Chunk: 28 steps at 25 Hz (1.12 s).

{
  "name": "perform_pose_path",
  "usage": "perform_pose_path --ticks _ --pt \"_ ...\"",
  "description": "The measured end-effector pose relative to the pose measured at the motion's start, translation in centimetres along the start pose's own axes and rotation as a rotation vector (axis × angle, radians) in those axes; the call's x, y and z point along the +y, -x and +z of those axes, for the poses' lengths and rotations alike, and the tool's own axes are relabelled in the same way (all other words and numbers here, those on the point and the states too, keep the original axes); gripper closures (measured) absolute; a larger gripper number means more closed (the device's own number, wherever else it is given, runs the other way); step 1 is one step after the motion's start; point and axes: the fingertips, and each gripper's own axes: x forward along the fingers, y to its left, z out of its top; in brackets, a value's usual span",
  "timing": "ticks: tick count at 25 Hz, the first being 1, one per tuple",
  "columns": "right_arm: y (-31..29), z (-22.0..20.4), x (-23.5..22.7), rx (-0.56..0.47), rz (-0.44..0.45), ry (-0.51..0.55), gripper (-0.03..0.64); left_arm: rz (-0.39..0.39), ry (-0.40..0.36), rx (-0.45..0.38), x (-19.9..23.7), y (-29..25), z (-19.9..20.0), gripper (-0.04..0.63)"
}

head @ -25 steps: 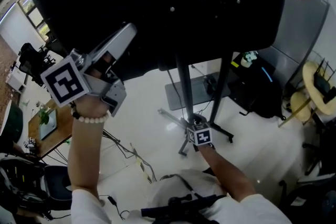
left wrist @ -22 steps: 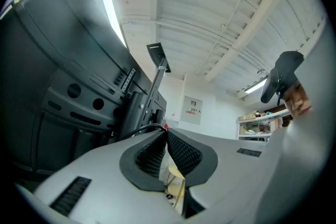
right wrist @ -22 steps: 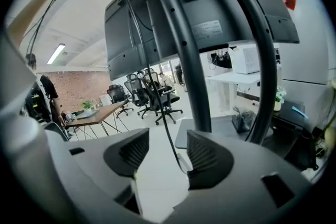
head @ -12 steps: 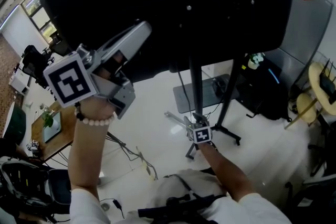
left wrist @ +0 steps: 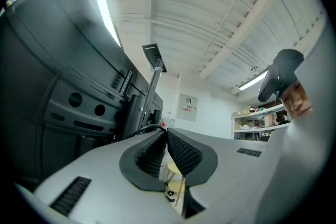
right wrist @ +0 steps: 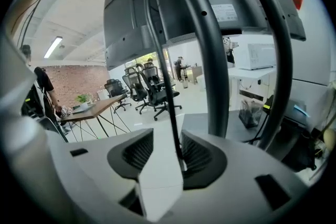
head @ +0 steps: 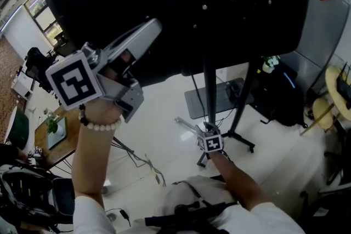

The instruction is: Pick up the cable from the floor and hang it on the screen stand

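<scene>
As I read the left gripper view, left gripper (left wrist: 164, 131): jaws pinched nearly together, ribbed pads nipping the black cable (left wrist: 145, 126) at their tips; it arcs off left toward the screen's back.
Left gripper place: raised high in head view (head: 153, 27), just beside the lower left edge of the screen (head: 181, 8), pointing at it.
Right gripper (right wrist: 168, 136): jaws roughly midway apart and have just been closing; cable (right wrist: 169, 98) runs down between them and lies along the right pad. The left pad is clear of it, so I see no squeeze.
Right gripper place: low down (head: 205, 127), just beside the upright pole of the screen stand (head: 210, 96), near its foot.
Cable: from the right gripper it rises alongside the stand poles and leaves the top of that view.
Floor (head: 164, 112): white, glossy; loose wires (head: 140, 160) lie on it left of the stand.
Room: office; wooden desk (head: 55, 134) far left, grey cabinet (head: 323, 13) with a red diamond sticker at right, black bag (head: 277, 96) near the stand.
Right gripper view only: office chairs (right wrist: 149, 89), brick wall (right wrist: 73, 84).
Left gripper view only: white ceiling (left wrist: 210, 8) with strip lights, shelves (left wrist: 257, 118).
Head view only: both grippers together, well apart.
</scene>
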Motion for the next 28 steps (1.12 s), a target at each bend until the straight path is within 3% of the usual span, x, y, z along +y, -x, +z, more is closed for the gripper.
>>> perform_pose_path --ticks 3,10,15,19,24,28 --pt "0.5 -0.5 -0.4 -0.003 -0.026 0.015 0.606 -0.009 -0.006 0.003 -0.2 -0.1 0.0 0.58" --pt "2.3 -1.3 -0.2 0.0 0.047 0.071 0.613 0.034 -0.019 -0.026 0.4 0.3 0.3 0.58" --pt "6.5 -1.5 -1.7 -0.022 0.179 0.018 0.612 0.155 -0.052 -0.061 3.6 2.0 2.1 0.58" --pt "11.9 -0.3 -4.8 -0.042 0.235 -0.058 0.612 0.289 -0.091 -0.096 6.3 5.1 2.6 0.58" --pt "18.6 5.5 -6.2 -0.09 0.292 -0.125 0.612 0.409 -0.112 -0.044 7.8 6.7 -1.1 0.581" --pt "23.8 12.5 -6.1 -0.102 0.283 -0.005 0.612 0.502 -0.158 0.028 8.5 8.3 -6.0 0.581"
